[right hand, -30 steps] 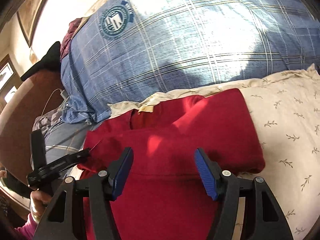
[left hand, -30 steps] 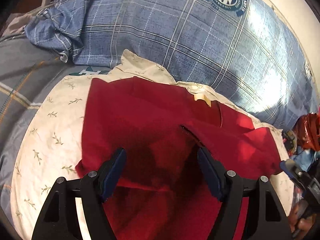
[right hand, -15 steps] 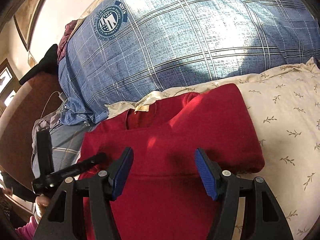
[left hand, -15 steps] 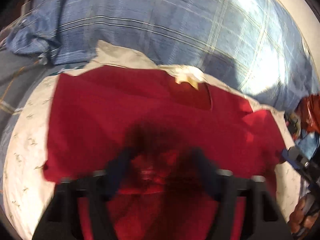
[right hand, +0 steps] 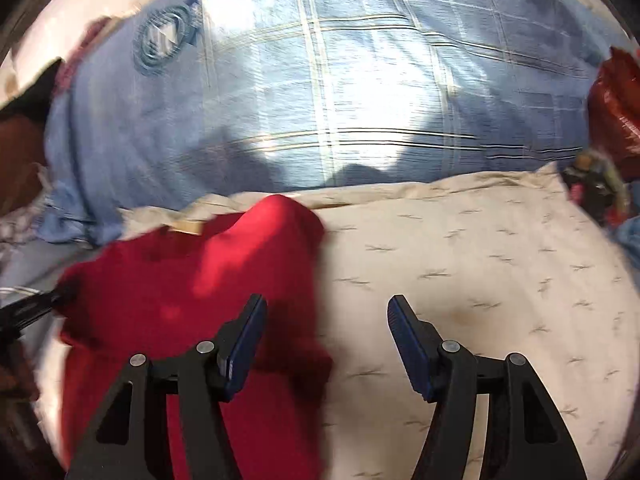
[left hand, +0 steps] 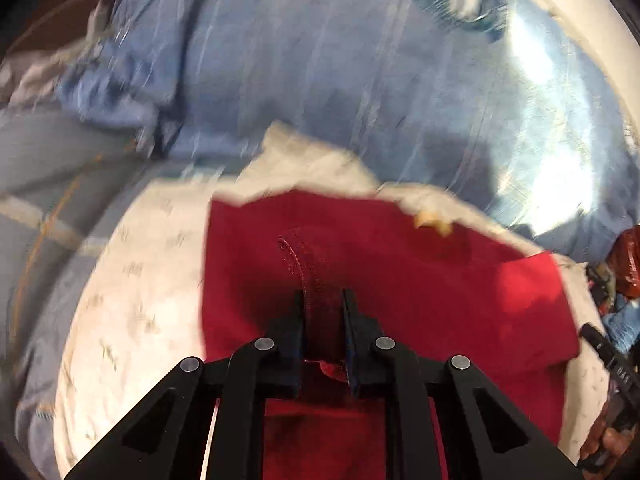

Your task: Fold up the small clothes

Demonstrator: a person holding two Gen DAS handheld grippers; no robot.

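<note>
A red shirt [left hand: 420, 292] lies on a cream pillow with a leaf print [left hand: 136, 280]. My left gripper [left hand: 322, 300] is shut on a raised fold of the red shirt, which stands up between its blue pads. In the right wrist view the red shirt [right hand: 192, 280] lies at the left on the cream pillow [right hand: 480, 264]. My right gripper [right hand: 326, 312] is open and empty, its left finger over the shirt's right edge and its right finger over bare pillow. Both views are motion-blurred.
A large blue plaid pillow with a round crest [right hand: 320, 92] lies behind the cream pillow. A red crinkled bag [right hand: 616, 112] and small clutter sit at the far right. Grey-blue plaid bedding [left hand: 44, 184] lies to the left.
My left gripper has closed on a fold of the red shirt and lifted it. My right gripper has swung to the right, off the shirt's middle, and stays open.
</note>
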